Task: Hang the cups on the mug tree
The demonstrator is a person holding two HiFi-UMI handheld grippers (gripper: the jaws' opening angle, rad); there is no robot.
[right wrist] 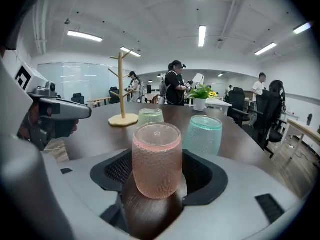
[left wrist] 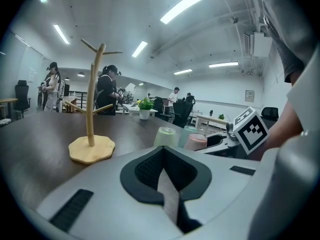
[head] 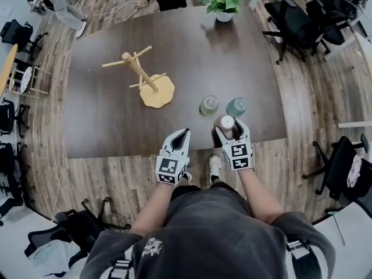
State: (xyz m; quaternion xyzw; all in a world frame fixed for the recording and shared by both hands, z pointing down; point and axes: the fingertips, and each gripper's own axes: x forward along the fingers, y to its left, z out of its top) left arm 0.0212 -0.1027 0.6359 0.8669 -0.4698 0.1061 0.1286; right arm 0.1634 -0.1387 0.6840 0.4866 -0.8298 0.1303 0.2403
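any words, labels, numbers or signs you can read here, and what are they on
No text in these pictures can be read.
The print on the sweatshirt: blurred, unreadable.
The wall sign: too small to read.
The left marker cube and the right marker cube: black and white square patterns only, no letters or numbers.

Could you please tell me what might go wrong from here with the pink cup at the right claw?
The pink cup stands free between the open jaws of the right claw; an off-centre close could tip it.
The teal cup and green cup stand close behind, so pushing forward may knock them.
No handle shows, so it may sit poorly on the mug tree.
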